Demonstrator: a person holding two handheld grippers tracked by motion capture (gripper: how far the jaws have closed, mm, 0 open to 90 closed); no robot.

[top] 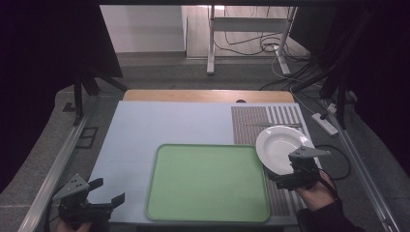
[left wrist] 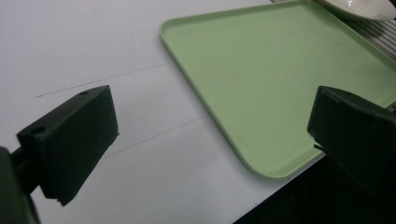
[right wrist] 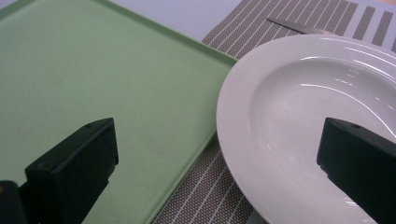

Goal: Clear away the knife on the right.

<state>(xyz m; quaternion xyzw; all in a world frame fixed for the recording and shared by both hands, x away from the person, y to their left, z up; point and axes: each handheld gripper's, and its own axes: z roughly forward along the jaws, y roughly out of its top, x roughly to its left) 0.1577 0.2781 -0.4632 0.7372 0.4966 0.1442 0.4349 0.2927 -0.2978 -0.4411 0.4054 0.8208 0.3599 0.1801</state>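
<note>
Right gripper [right wrist: 215, 154] hangs with jaws spread wide over the near rim of the white plate [right wrist: 299, 116], gripping nothing. That plate lies on the striped placemat [right wrist: 205, 196], just beside the bare green tray [right wrist: 93, 79]. Left gripper [left wrist: 210, 130] gapes too, off the tray's near-left corner.

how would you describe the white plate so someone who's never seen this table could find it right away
Start at the big green tray in the middle of the table, then look to its right edge, where a striped grey placemat lies. The white plate sits on that mat, just ahead of the right gripper. It is the only round, glossy white thing there; the knife behind it is thin and metallic.
</note>
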